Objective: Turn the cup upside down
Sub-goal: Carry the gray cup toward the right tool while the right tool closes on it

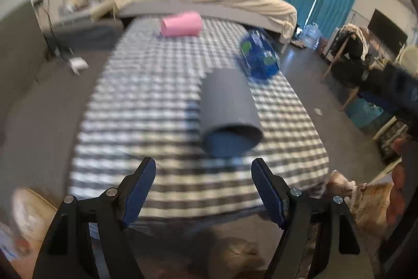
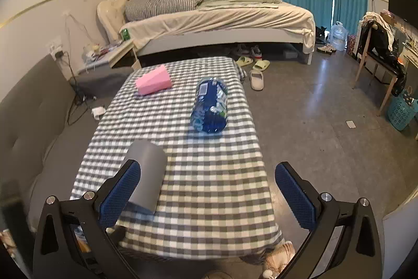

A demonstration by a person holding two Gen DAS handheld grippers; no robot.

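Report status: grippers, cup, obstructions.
Left gripper open, empty. Right gripper open, empty. Grey cup lying on its side on checkered table, ungripped. Blue bottle beyond, not blocking.

The grey cup (image 2: 147,171) looks like smooth, matt plastic. The checked tablecloth (image 2: 209,174) is woven cloth. The blue bottle pack (image 2: 210,105) is wrapped in glossy plastic film. The pink block (image 2: 153,84) looks matt. The pads (image 2: 120,194) are blue, textured rubber on black plastic frames.

Both wrist cameras look forward and down from the near end of the checkered table (image 2: 209,174) toward the far bed (image 2: 222,17). The left view sits closer. Both show the grey cup (image 1: 230,106).
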